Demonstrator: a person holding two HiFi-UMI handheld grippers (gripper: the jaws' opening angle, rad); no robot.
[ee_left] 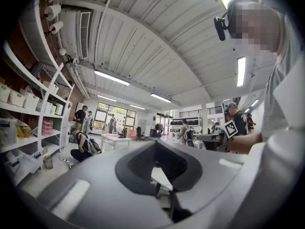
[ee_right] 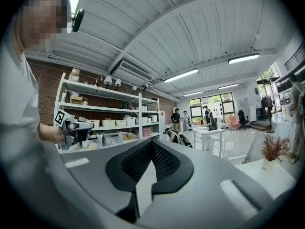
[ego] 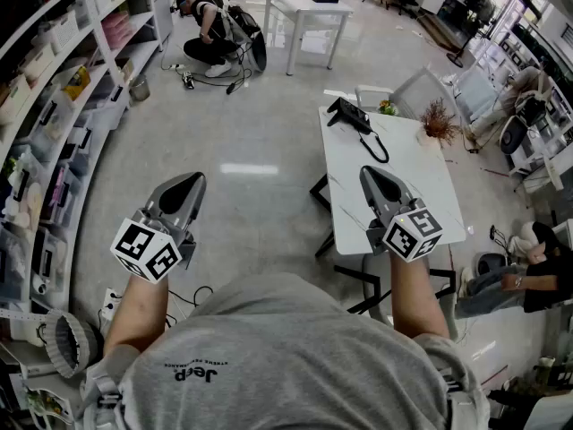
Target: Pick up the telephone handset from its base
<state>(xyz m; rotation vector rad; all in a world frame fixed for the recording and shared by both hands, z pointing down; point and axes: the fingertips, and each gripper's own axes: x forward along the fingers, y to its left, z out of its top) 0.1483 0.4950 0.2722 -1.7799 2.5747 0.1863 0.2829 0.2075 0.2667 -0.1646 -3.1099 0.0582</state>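
A black telephone (ego: 348, 115) lies near the far left corner of the white table (ego: 430, 186), its handset resting on the base. A black cord (ego: 377, 148) loops from it toward me. My right gripper (ego: 370, 175) hovers level over the middle of the table, short of the phone, with its jaws shut and empty. My left gripper (ego: 194, 181) hangs over the floor to the left of the table, also shut on nothing. In the left gripper view the left gripper (ee_left: 155, 145) shows its dark pads closed together, and in the right gripper view so does the right gripper (ee_right: 151, 145).
A dried plant (ego: 439, 119) stands on the table's far right. Storage shelves (ego: 54, 106) line the left wall. A person (ego: 208, 34) crouches on the floor at the back beside another white table (ego: 304, 12). A chair (ego: 407, 92) stands behind the table, and someone (ego: 528, 271) sits at the right.
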